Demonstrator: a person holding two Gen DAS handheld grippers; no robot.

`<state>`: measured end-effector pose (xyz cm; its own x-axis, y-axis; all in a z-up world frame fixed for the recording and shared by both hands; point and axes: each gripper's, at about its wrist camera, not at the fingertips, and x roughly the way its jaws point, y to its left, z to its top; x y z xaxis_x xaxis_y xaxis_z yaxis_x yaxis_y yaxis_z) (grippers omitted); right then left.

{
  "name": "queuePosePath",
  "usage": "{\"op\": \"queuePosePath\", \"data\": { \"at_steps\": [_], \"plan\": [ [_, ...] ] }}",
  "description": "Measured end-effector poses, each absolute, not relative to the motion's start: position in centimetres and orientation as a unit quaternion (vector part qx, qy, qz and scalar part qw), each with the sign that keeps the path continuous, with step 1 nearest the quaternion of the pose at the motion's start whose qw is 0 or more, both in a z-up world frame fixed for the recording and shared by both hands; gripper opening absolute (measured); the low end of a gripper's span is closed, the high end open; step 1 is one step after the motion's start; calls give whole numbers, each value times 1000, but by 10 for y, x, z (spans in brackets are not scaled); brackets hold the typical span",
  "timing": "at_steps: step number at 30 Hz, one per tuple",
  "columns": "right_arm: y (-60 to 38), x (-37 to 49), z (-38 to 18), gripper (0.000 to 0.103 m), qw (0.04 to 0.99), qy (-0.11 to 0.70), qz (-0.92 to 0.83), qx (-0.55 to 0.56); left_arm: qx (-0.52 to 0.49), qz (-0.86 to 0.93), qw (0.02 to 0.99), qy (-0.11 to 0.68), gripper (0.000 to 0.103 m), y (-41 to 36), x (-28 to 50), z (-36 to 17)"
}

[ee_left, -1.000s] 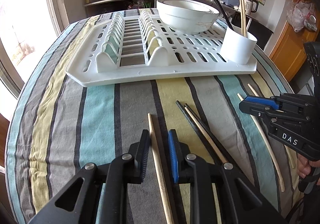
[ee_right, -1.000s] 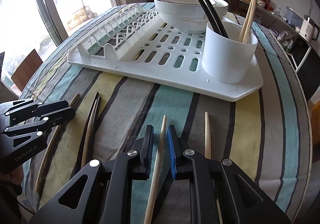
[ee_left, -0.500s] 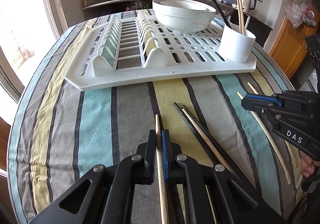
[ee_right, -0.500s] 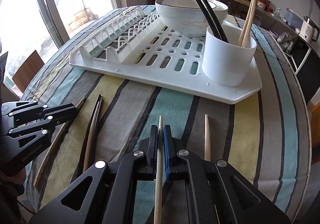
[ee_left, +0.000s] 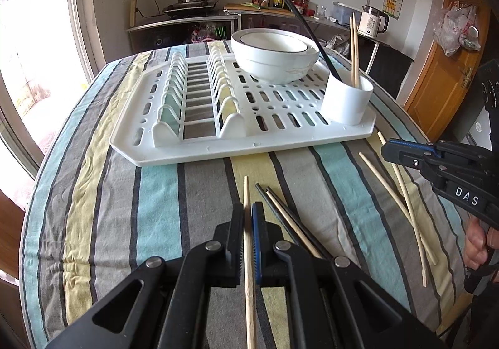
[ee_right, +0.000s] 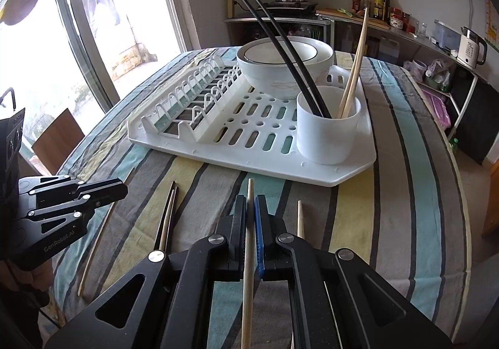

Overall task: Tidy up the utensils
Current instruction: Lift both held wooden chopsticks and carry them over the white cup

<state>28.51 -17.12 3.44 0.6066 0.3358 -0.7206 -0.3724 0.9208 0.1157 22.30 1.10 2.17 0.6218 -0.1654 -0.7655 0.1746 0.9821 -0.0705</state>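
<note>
My left gripper (ee_left: pixel 248 208) is shut on a pale wooden chopstick (ee_left: pixel 248 243) and holds it above the striped tablecloth. My right gripper (ee_right: pixel 250 201) is shut on another pale wooden chopstick (ee_right: pixel 248 249). A white utensil cup (ee_right: pixel 327 124) stands on the near right corner of the white dish rack (ee_right: pixel 218 134); it also shows in the left wrist view (ee_left: pixel 346 96). It holds black and wooden chopsticks. More chopsticks lie loose on the cloth: a black and wooden bunch (ee_left: pixel 290 221) and pale ones (ee_left: pixel 402 193) under the right gripper (ee_left: pixel 389 148).
Stacked white bowls (ee_left: pixel 274 54) sit at the back of the rack (ee_left: pixel 199 143). The round table's edge (ee_right: pixel 464 224) drops off at the right. A window is to the left, a kitchen counter with pots and bottles behind.
Both grippers closed on their chopsticks from open and have lifted them off the cloth; the views have risen and drawn back a little.
</note>
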Motion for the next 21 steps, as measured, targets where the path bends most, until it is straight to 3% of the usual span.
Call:
{"op": "queuePosePath", "data": {
  "at_steps": [21],
  "plan": [
    [-203, 216, 103, 5, 936, 289, 201, 7, -20, -123, 941, 315, 6, 23, 160, 105]
  ]
}}
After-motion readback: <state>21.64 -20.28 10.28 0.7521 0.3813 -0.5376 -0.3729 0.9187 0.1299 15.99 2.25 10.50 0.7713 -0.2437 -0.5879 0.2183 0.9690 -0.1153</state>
